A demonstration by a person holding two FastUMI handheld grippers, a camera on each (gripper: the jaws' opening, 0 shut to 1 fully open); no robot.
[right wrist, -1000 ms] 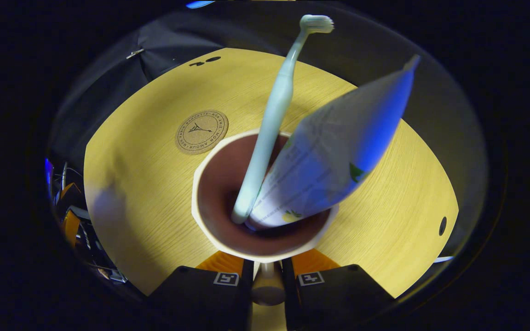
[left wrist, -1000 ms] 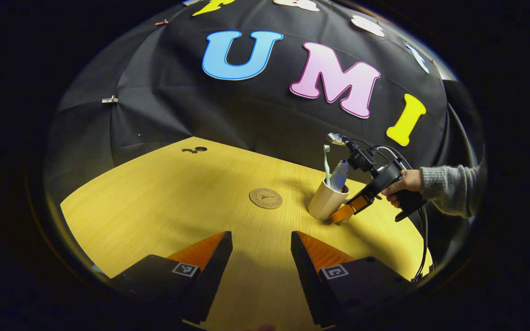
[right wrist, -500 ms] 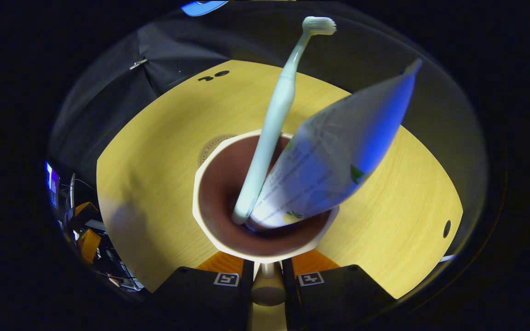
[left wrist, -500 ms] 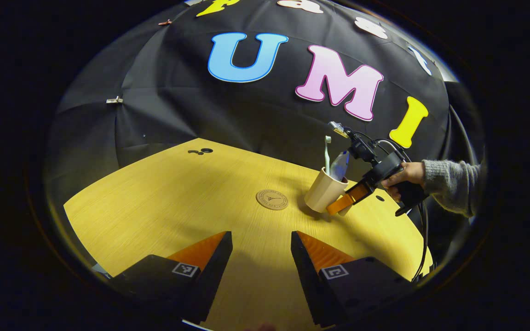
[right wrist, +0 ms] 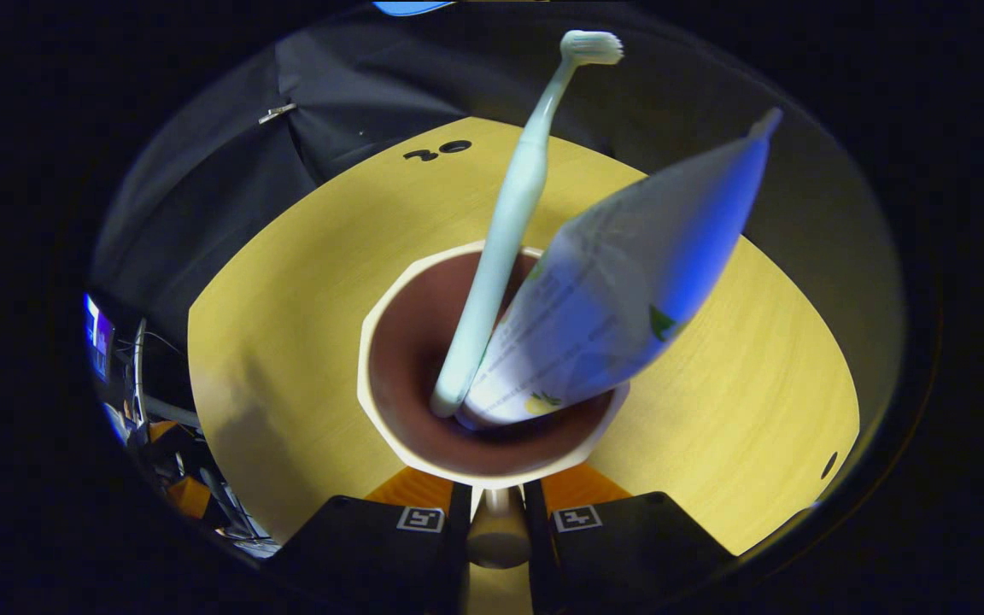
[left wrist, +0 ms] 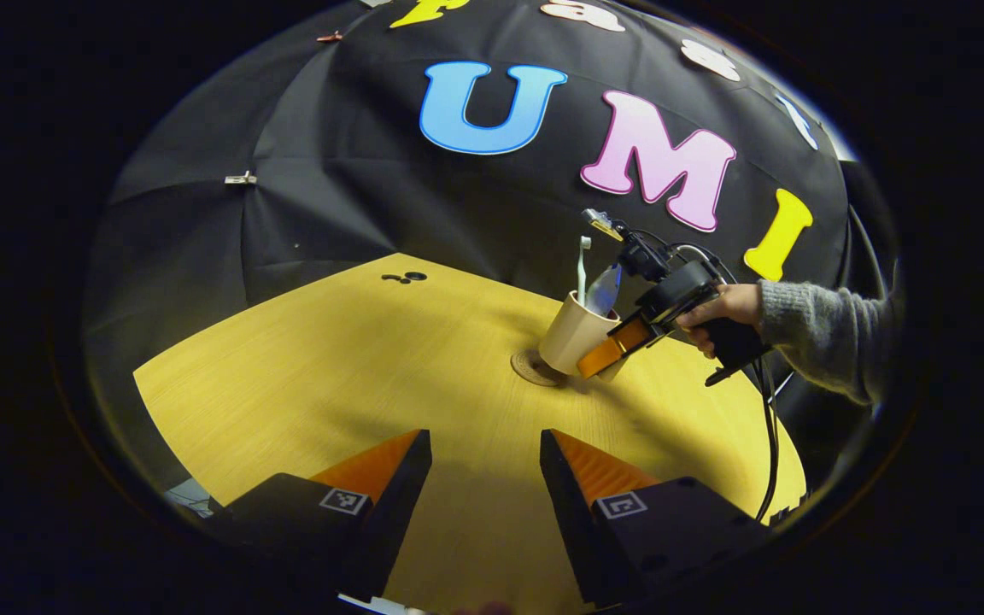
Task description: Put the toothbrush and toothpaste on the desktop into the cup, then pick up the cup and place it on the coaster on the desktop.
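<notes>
Right hand-held gripper [right wrist: 496, 500] closed narrow on the handle [right wrist: 496, 536] of the cup [right wrist: 389, 376], one finger pressing each side of it at the bottom of the right gripper view. Cup beige outside, dark reddish-brown inside, seen from above with its mouth facing the camera. Toothbrush [right wrist: 505, 231] standing inside, pale green, leaning against the far rim, bristle head up and away. Toothpaste [right wrist: 620, 282] beside it in the same cup, a white and blue tube, cap end down at the bottom, flat crimped end pointing up to the right, touching the toothbrush near the base.

From the left gripper view, same cup [left wrist: 567, 335] tilted, top leaning away from the hand [left wrist: 718, 309] that grips the right hand-held gripper [left wrist: 610, 360]; grey knitted sleeve [left wrist: 825, 337] behind the hand. Toothbrush [left wrist: 582, 266] and toothpaste [left wrist: 603, 290] poking out of the top. Coaster [left wrist: 530, 369], round and brown, lying flat on the yellow wooden tabletop [left wrist: 330, 376], partly hidden under the cup's base. Cannot tell whether the base touches the coaster or hangs just above it.

Left hand-held gripper [left wrist: 485, 478] spread wide, nothing between the fingers, low over the near part of the tabletop and well apart from the cup. Black cable [left wrist: 770, 444] trailing down from the right hand-held gripper.
</notes>
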